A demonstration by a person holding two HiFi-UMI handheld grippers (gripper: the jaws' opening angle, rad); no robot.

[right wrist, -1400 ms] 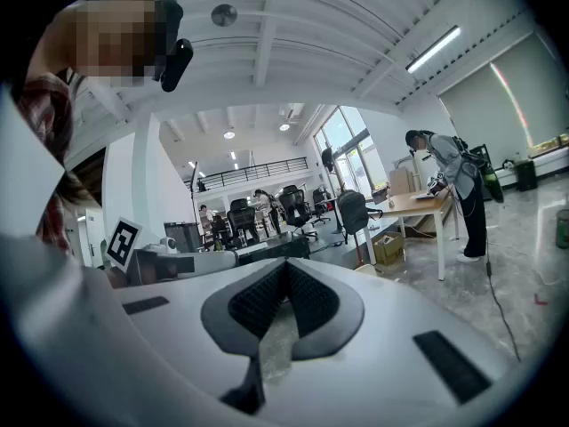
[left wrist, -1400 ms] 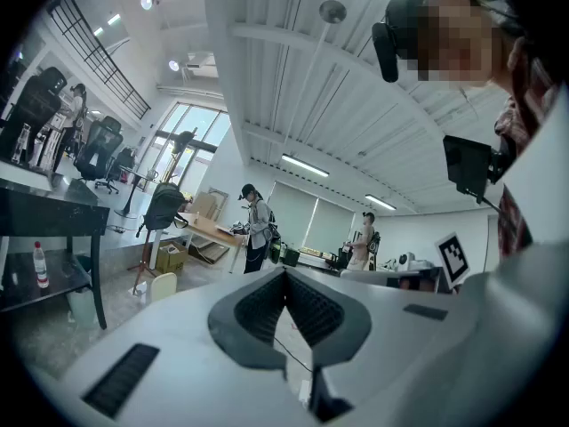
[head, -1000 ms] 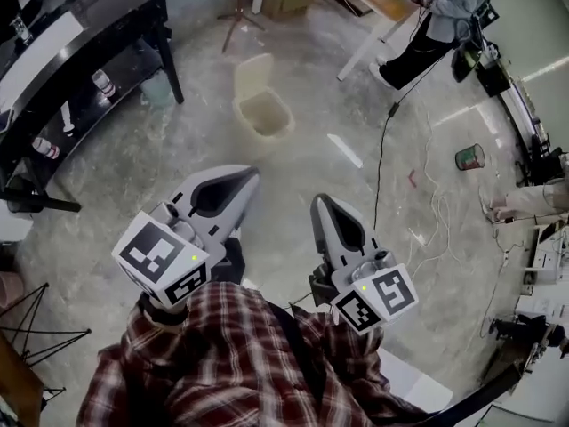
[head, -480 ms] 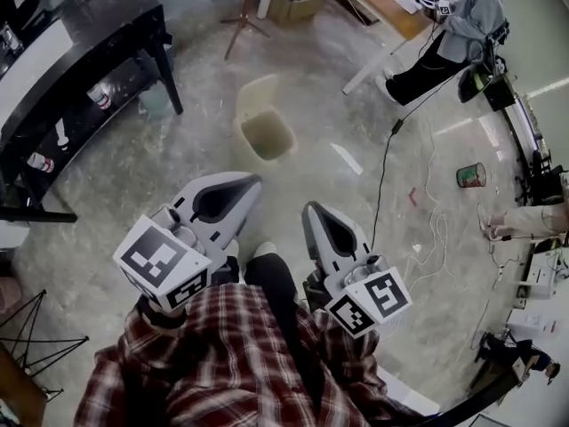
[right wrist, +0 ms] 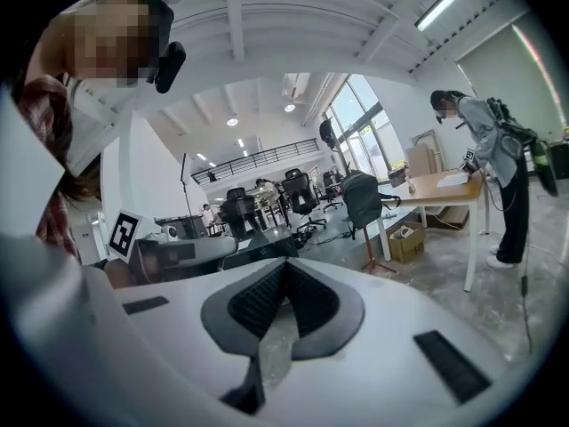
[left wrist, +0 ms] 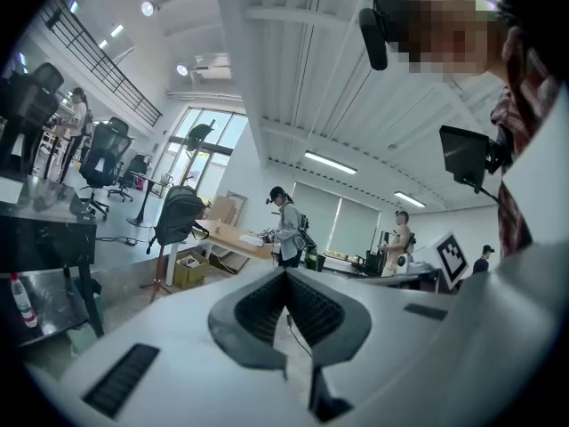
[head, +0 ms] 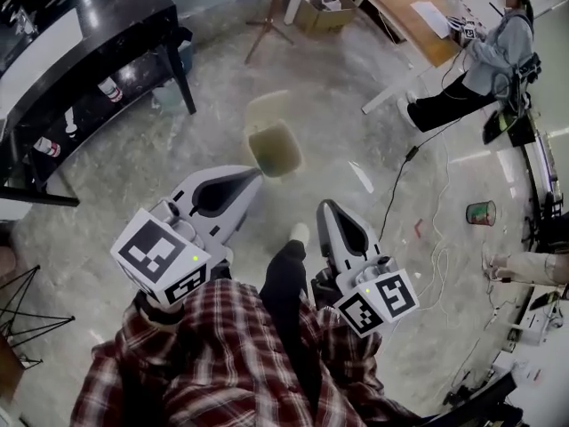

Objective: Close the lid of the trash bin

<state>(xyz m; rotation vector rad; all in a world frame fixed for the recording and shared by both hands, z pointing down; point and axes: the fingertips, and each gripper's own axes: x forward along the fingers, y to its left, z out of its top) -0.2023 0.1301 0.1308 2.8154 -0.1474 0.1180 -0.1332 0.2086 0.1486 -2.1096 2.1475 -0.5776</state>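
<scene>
Left gripper view shows the left gripper (left wrist: 286, 274) with its ribbed pads pressed together at the tips and nothing between them. The right gripper (right wrist: 284, 267) is the same in the right gripper view: tips meeting, no object held, only bare floor visible through the slit lower down. In the head view both grippers are held low in front of the person's plaid shirt (head: 222, 354), side by side and apart, pointing forward. The beige trash bin (head: 276, 148) stands on the concrete floor (head: 133, 194) ahead of them, nearer the left gripper's tip, untouched. Its lid (head: 265, 107) is raised on the far side, leaving the bin open. A black bench (head: 89, 25) stands to its left, and a green can (head: 481, 213) lies well off to the right.
</scene>
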